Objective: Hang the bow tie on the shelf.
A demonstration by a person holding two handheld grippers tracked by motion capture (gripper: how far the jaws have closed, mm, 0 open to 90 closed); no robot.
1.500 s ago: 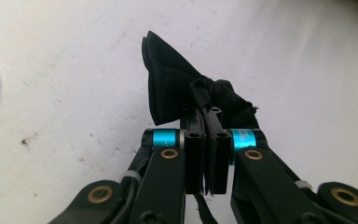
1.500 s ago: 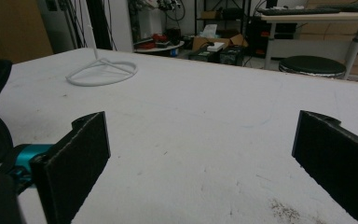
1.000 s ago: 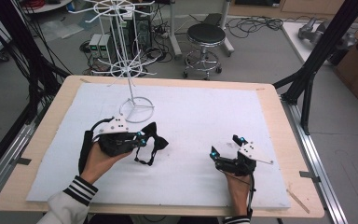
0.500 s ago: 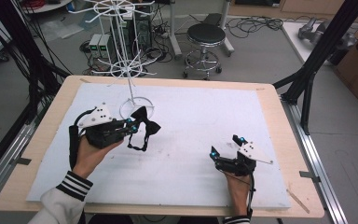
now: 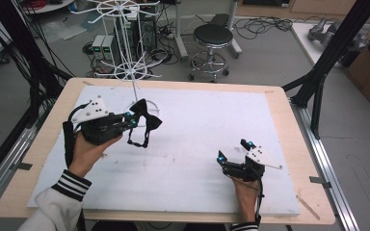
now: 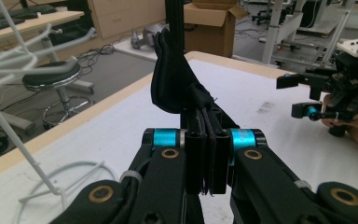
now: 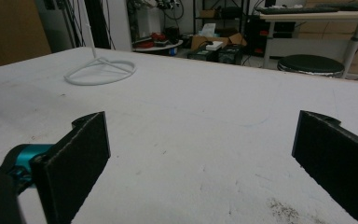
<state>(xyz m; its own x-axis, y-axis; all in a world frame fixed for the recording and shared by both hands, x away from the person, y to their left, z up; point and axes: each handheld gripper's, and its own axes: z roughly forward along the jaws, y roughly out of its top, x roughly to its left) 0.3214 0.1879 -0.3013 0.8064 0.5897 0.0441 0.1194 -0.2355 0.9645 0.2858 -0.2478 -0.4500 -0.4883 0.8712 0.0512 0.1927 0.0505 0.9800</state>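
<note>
We see the left gripper (image 5: 136, 121) with its fingers pinching a black bow tie (image 5: 144, 120) and holding it up in the air above the white desk (image 5: 197, 125), right beside the pole of the white wire rack (image 5: 134, 72). The bow tie's strap hangs down in a loop under it. The right gripper (image 5: 231, 154) rests low on the desk, well apart from the bow tie, with its fingers spread wide and nothing between them.

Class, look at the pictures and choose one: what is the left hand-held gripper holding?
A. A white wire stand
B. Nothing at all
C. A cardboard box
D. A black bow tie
D: the left hand-held gripper has its jaws shut on the black bow tie, lifted off the table beside the white wire stand.
</note>
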